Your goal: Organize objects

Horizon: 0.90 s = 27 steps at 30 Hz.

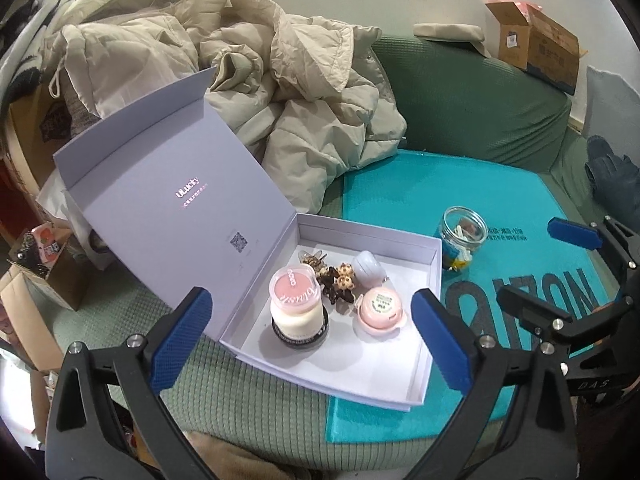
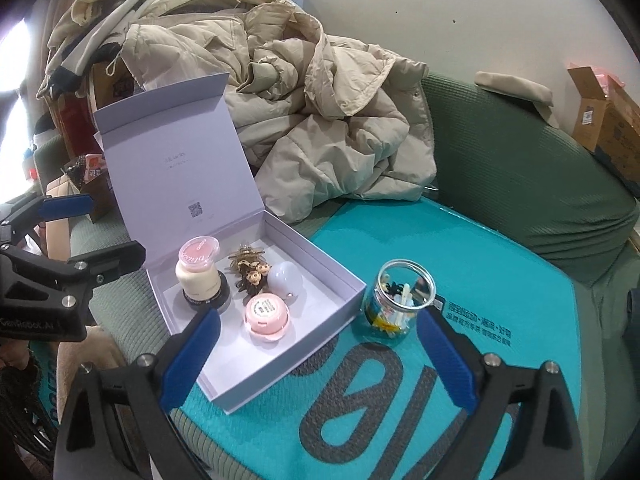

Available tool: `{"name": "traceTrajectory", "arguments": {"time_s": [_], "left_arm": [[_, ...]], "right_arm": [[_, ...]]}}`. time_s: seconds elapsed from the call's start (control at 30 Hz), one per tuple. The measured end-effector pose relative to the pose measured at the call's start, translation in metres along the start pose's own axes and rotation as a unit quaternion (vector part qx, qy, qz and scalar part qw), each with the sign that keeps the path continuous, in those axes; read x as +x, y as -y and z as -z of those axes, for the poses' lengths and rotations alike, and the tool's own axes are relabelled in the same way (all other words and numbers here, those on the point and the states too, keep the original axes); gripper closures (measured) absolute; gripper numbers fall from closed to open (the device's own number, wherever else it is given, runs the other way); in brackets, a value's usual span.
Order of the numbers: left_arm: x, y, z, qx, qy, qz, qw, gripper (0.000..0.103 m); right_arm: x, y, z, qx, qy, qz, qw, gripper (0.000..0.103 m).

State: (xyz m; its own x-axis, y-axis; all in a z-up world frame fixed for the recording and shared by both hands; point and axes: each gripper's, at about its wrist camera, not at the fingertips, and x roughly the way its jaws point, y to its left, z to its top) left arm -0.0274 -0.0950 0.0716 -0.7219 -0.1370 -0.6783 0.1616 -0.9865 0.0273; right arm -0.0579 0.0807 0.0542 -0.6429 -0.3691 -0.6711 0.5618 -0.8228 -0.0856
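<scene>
Here the white gift box (image 1: 416,364) sits open on a green sofa seat (image 1: 256,408), its right part resting on a teal mat (image 1: 520,208), with the lid (image 1: 180,184) standing up at about ten o'clock from the tray. Inside the tray, a cream jar with a pink lid (image 1: 297,308) stands at nine o'clock of a small round pink compact (image 1: 381,308); brown and gold hair clips (image 1: 332,280) lie at twelve o'clock between them, and a pale lilac egg-shaped case (image 1: 369,269) lies at one o'clock of the compact, touching the clips. Outside the box, at three o'clock of it on the mat, stands a clear glass jar (image 2: 404,300) with small items inside, just beside the tray wall. A heap of beige padded coats (image 1: 288,92) lies on the sofa at twelve o'clock of the box. The left gripper (image 1: 320,344) hovers over the near side of the tray, jaws spread wide with nothing between the pads. The right gripper (image 2: 320,360) hangs over the mat near the tray's corner, likewise wide apart and holding nothing.
</scene>
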Motion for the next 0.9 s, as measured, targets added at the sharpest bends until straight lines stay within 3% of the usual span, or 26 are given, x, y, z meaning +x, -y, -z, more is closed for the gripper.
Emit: {"name": "traceTrajectory", "arguments": {"time_s": [0.57, 0.9], "left_arm": [[-0.052, 0.027, 0.032, 0.010, 0.003, -0.021, 0.9997, 0.003], [-0.061, 0.044, 0.069, 0.012, -0.021, 0.002, 0.9997, 0.003]], "right_arm": [[-0.054, 0.003, 0.046, 0.028, -0.017, 0.022, 0.999, 0.004], [-0.077, -0.004, 0.083, 0.031, -0.034, 0.021, 0.999, 0.004]]}}
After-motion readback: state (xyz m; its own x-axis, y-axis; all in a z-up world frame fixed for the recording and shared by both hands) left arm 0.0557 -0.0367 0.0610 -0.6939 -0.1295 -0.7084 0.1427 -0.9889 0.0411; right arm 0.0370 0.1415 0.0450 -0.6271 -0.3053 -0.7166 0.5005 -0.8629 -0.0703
